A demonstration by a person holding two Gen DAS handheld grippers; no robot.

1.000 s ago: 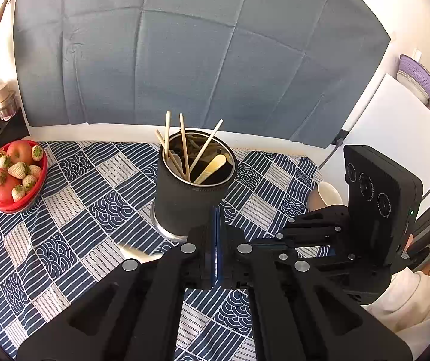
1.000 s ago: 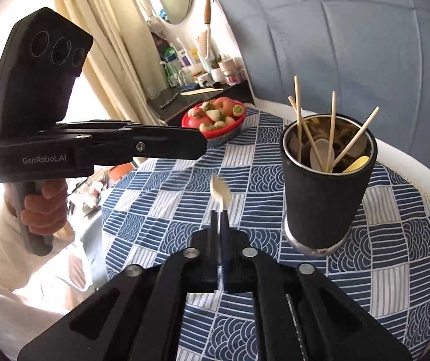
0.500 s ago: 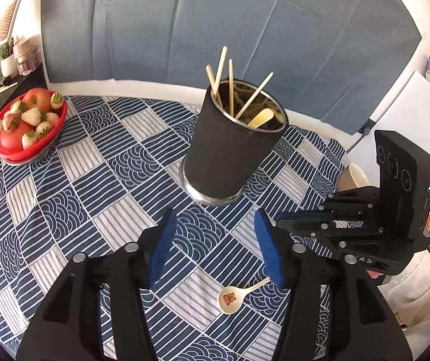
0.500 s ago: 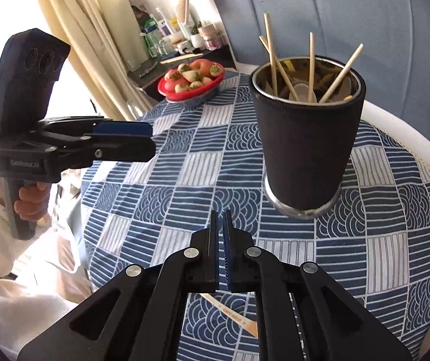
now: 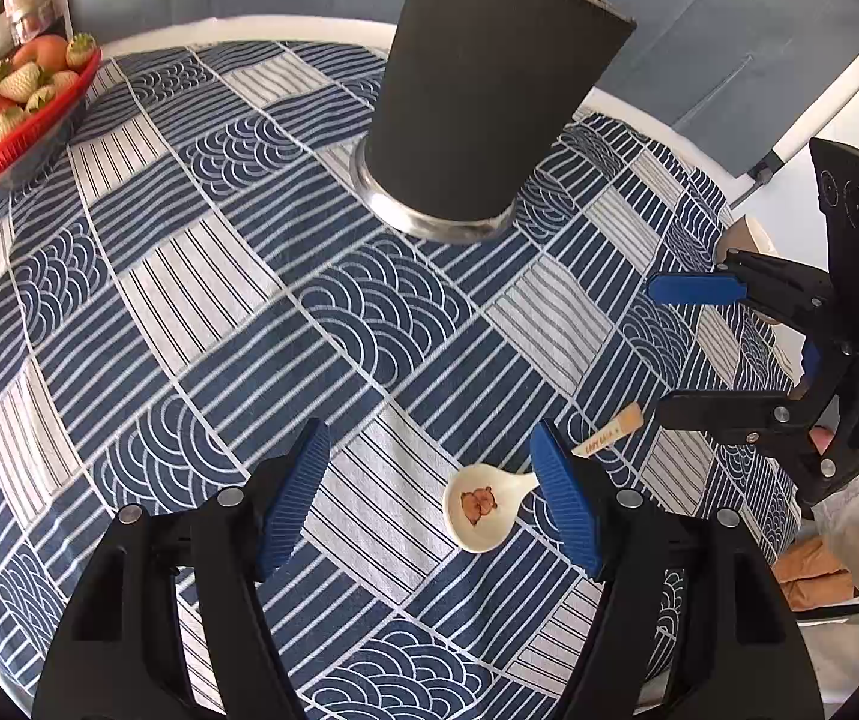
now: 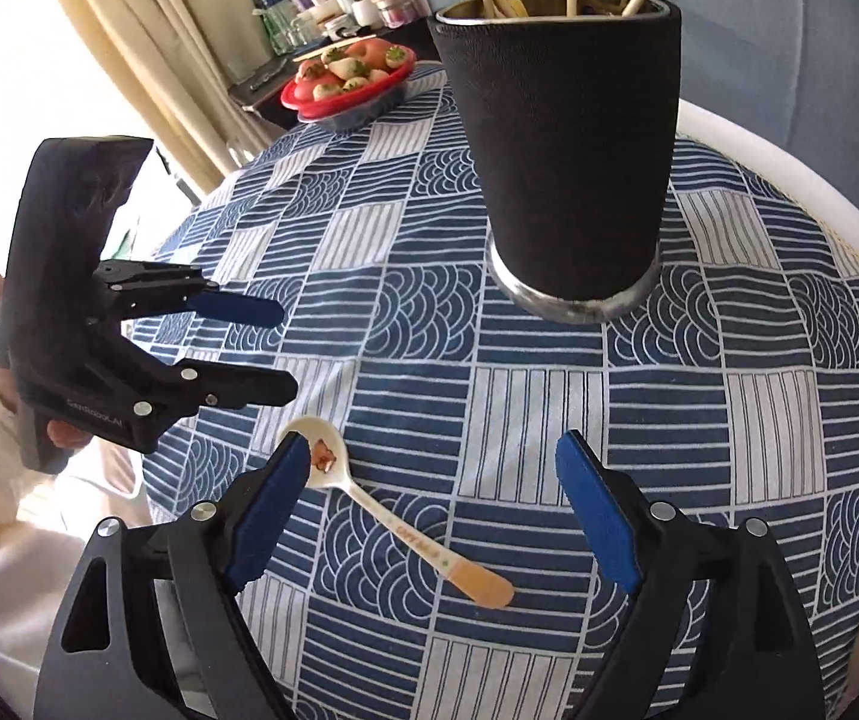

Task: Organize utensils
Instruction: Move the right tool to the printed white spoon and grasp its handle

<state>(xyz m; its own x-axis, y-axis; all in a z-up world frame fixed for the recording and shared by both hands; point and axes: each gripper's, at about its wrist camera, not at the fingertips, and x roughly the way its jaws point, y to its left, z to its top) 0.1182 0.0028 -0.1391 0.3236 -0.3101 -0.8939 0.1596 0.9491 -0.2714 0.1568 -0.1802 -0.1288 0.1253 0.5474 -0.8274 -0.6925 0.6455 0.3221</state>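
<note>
A white ceramic spoon (image 5: 480,507) is seen lying on the table (image 5: 201,276), near the black utensil cup (image 5: 483,90). Both the left gripper (image 5: 429,480) and right gripper (image 6: 432,483) are spread wide, fingers holding nothing.

"GenRobot.AI" is printed on the left gripper (image 6: 282,351) body, at nine o'clock; the spoon (image 6: 396,525) handle's lettering is illegible.

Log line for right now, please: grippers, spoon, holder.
left gripper: open, empty | right gripper: open, empty | spoon: flat on tablecloth | holder: upright, sticks inside
</note>
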